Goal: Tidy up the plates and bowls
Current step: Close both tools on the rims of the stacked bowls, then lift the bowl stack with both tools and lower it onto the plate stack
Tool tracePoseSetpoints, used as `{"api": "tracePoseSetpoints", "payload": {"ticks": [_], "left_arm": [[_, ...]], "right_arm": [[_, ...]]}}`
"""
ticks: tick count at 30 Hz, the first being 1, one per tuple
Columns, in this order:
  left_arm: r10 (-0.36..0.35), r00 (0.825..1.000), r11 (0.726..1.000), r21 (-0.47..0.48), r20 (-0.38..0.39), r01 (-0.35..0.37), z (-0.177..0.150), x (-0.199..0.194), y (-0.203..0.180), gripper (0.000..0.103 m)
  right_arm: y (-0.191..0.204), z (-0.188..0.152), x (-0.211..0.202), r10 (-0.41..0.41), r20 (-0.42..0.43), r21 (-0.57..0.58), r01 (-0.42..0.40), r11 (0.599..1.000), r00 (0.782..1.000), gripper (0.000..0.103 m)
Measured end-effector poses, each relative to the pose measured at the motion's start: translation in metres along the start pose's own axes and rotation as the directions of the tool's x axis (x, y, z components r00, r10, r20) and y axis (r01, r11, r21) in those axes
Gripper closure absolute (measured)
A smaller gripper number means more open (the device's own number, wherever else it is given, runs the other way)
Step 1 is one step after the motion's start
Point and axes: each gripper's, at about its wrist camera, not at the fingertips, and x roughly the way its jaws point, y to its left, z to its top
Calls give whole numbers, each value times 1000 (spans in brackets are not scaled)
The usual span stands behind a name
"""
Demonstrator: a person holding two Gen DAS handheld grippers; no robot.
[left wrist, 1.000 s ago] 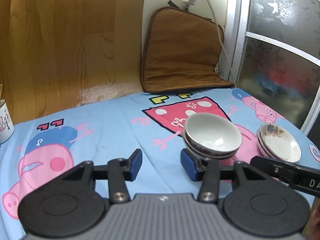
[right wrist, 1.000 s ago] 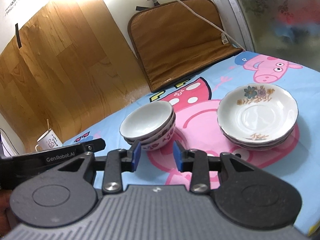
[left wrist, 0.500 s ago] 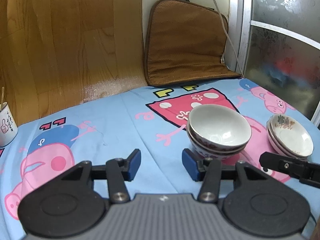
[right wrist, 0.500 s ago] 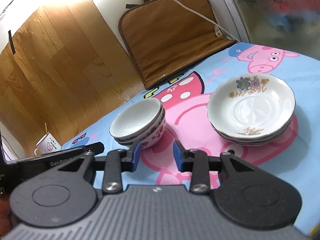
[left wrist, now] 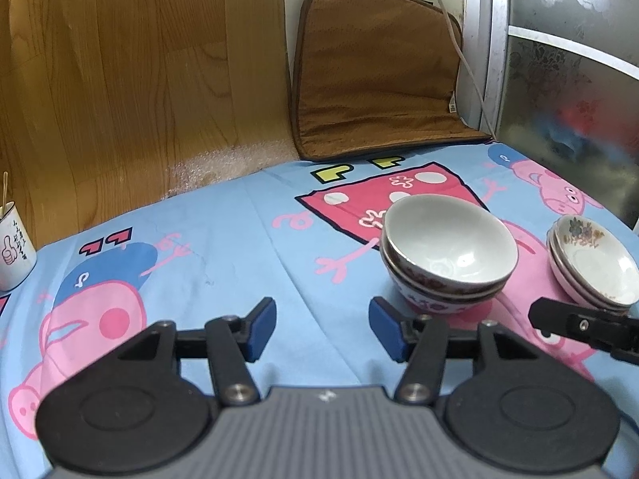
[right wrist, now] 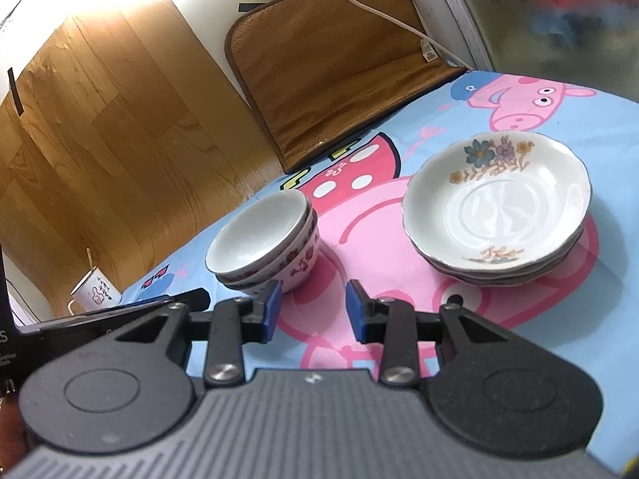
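Observation:
A stack of white bowls with red flower patterns (left wrist: 447, 251) (right wrist: 263, 243) sits on the blue cartoon tablecloth (left wrist: 223, 239). To its right lies a stack of shallow flowered plates (left wrist: 595, 263) (right wrist: 499, 207). My left gripper (left wrist: 321, 329) is open and empty, just in front and left of the bowls. My right gripper (right wrist: 312, 309) is open and empty, low over the cloth between the bowls and the plates. Part of the right gripper shows in the left wrist view (left wrist: 583, 327).
A white mug with a stick in it (left wrist: 14, 247) (right wrist: 96, 291) stands at the far left. A brown cushion (left wrist: 375, 76) leans on the back wall beside a white cable (left wrist: 459, 40). A frosted glass door (left wrist: 567, 80) bounds the right side.
Both grippers have drawn back slightly and tilted; the bowls and plates have not moved. Jaw openings are unchanged.

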Motion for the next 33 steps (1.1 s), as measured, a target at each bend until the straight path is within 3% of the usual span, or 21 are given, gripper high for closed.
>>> {"api": "tracePoseSetpoints", "payload": {"ticks": [13,20,28,33], "left_arm": [[3,1000,1000,-19,-12,-3,-1,3,6,45],[-36,999,997,-64,-22,34,1,3,15,44],[-196,980,961,-203,-20,188,18,-4,33,44],[-272,961,933,-255,-42,253,35,6,33,44]], "right_arm": [[0,2,2,3,-4,3,-3,1000,1000,64],[0,5,2,7,4,-1,-7,1000,1000,64],[3,21,1,28,22,-17,-27,999,999,64],[4,55,15,62,-63,-35,-64,997,996,64]]}}
